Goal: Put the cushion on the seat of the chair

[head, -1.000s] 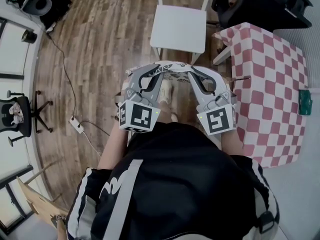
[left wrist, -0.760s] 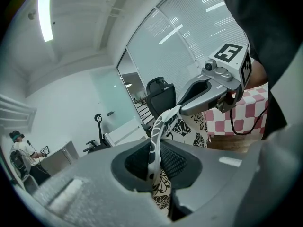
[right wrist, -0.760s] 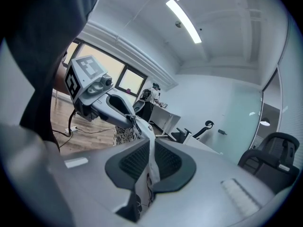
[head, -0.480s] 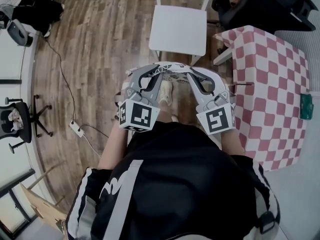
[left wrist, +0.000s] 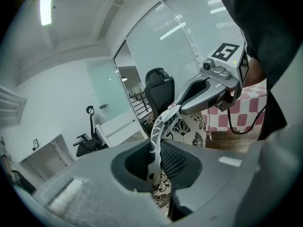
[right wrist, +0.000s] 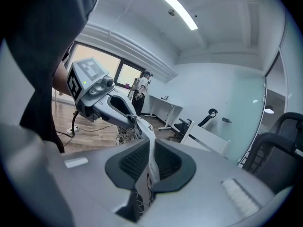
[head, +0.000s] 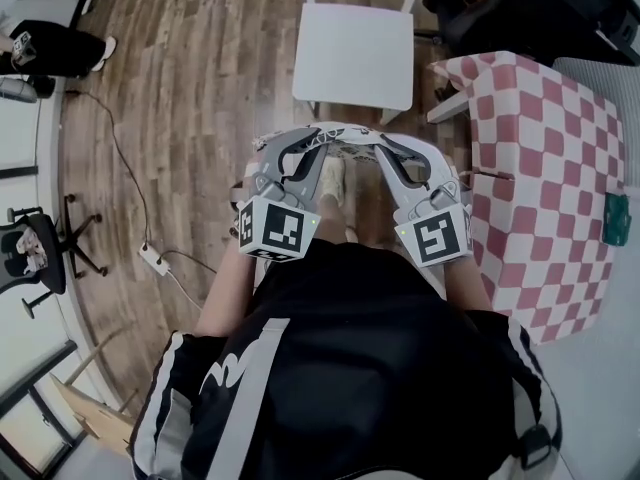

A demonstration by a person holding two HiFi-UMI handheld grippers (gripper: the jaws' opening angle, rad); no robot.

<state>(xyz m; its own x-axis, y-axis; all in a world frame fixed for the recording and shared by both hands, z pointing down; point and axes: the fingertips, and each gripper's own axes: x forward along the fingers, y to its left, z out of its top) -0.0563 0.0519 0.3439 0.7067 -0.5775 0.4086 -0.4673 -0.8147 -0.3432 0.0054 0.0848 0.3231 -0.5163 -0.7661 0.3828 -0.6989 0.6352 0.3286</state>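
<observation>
A white cushion with a black flower print (head: 347, 142) hangs between my two grippers, in front of my body. My left gripper (head: 320, 134) is shut on its left top edge, and my right gripper (head: 377, 141) is shut on its right top edge. In the left gripper view the fabric (left wrist: 188, 129) runs from those jaws (left wrist: 156, 161) to the other gripper (left wrist: 208, 91). In the right gripper view the cloth (right wrist: 126, 133) is pinched between the jaws (right wrist: 150, 163). The white chair (head: 355, 56), its seat bare, stands just ahead of the cushion.
A red-and-white checked table (head: 545, 168) stands at the right with a small green object (head: 617, 218) on it. A black office chair (head: 520, 8) is behind it. A power strip with a cable (head: 152, 256) lies on the wood floor at the left, near another office chair (head: 35, 238).
I have moved forward toward the white chair with the cushion. Its seat now looks larger and closer. Both grippers still hold the cushion the same way.
</observation>
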